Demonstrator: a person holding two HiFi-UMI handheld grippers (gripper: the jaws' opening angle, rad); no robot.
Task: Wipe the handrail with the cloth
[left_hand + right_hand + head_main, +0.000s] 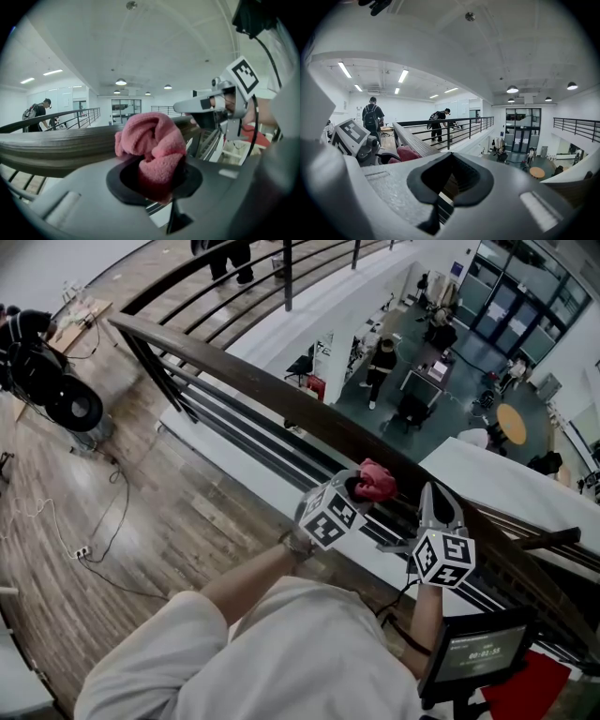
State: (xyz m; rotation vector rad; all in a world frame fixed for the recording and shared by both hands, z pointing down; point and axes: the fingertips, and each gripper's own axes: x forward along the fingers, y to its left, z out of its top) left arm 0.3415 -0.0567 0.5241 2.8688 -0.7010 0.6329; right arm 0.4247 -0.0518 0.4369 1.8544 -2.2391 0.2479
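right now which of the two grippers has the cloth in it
The left gripper: it is shut on the bunched pink cloth at the handrail. The right gripper next to it is shut with nothing in it.

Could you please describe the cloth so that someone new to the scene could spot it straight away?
Follow the dark wooden handrail to the left gripper. The cloth is the crumpled pink bundle pinched in its jaws, soft and fuzzy amid hard grey parts.
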